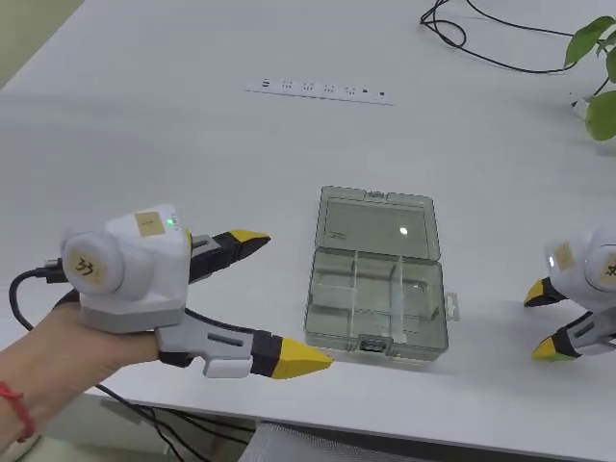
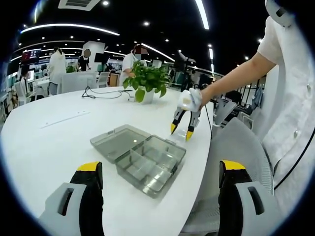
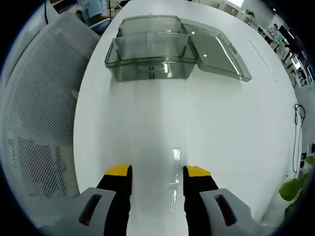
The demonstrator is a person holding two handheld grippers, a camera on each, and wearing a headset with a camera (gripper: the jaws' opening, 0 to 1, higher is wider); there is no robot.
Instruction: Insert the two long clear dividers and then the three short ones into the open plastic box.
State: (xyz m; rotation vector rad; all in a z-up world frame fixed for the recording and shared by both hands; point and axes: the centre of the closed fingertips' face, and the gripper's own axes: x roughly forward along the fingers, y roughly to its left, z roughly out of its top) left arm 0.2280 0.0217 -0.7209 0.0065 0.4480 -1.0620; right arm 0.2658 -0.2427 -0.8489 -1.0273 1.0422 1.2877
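Observation:
The open clear plastic box [image 1: 377,306] sits near the table's front edge, its lid [image 1: 378,223] lying flat behind it. Clear dividers [image 1: 395,289] stand inside and split it into compartments. My left gripper [image 1: 281,298] hovers left of the box, open wide and empty. My right gripper [image 1: 541,324] is to the right of the box, open, tips close to the table. The left gripper view shows the box [image 2: 142,158] ahead and the right gripper [image 2: 182,130] beyond it. The right gripper view shows the box [image 3: 150,56] far ahead and faint clear glints [image 3: 175,169] on the table between the jaws; I cannot tell what they are.
A white power strip [image 1: 318,89] lies at the back of the table, with a black cable [image 1: 481,43] and a green plant [image 1: 599,67] at the far right. A mesh chair [image 3: 39,108] stands beside the table edge. People are in the room [image 2: 133,61] behind.

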